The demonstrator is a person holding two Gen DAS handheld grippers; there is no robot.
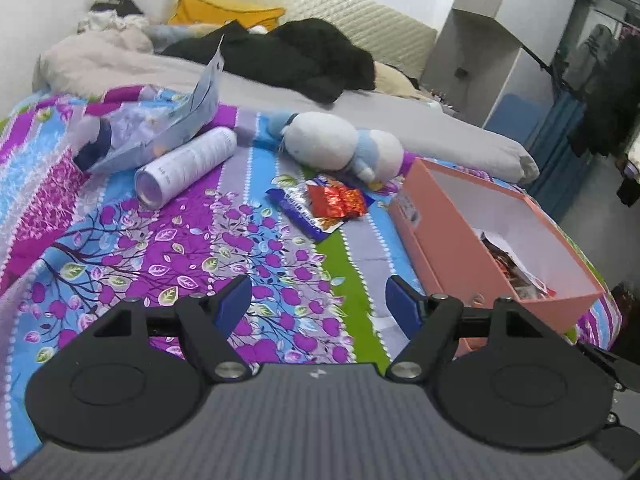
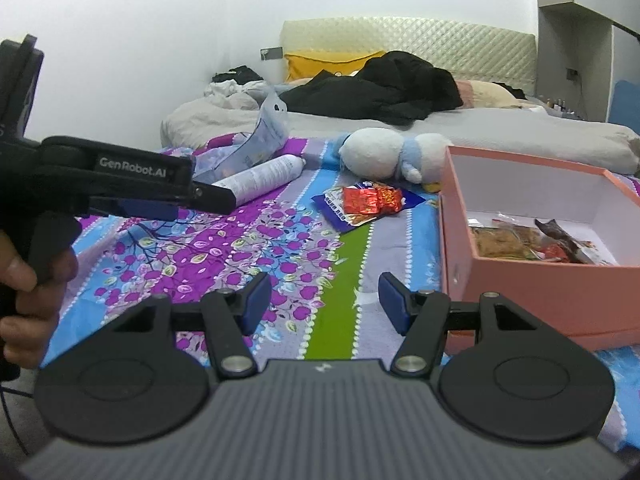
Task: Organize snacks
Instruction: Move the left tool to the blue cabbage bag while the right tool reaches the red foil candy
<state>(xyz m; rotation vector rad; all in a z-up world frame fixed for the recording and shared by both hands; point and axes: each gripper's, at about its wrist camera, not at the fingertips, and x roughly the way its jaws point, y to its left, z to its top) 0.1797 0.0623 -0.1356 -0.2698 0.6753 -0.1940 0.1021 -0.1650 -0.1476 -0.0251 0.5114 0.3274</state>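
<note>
The left hand-held gripper [image 1: 318, 304] hangs over the bed with its blue-padded jaws apart and nothing between them; the right hand-held gripper [image 2: 324, 300] does the same, jaws apart and empty, a little less wide. Both point forward and downward at the patterned cover, which reads as an approach to the loose snacks, not a grip. In the right wrist view the left tool also shows from the side, held by a person's hand [image 2: 28, 280].

Taking the open salmon-pink cardboard box [image 1: 436, 240] as the landmark: the bed with its purple, blue and green floral quilt [image 1: 180, 248] lies under it and spreads away to its left. The box sits at the quilt's right edge with its lid off, likely so packets can be dropped straight in; several wrapped snacks [image 2: 528, 244] already lie on its white floor.

Beyond the box's far left corner rests a white and pale-blue plush toy [image 1: 340, 144]. Further left a white cylindrical spray can [image 1: 188, 164] lies on its side, beside a crumpled pale-blue plastic pouch [image 1: 172, 120].

Just left of the box, apart from it, sits a flat dark-blue foil snack wrapper [image 1: 296, 210] with a shiny, crinkled red foil packet [image 1: 338, 200] resting on top. These two look to be next to go in.
</note>
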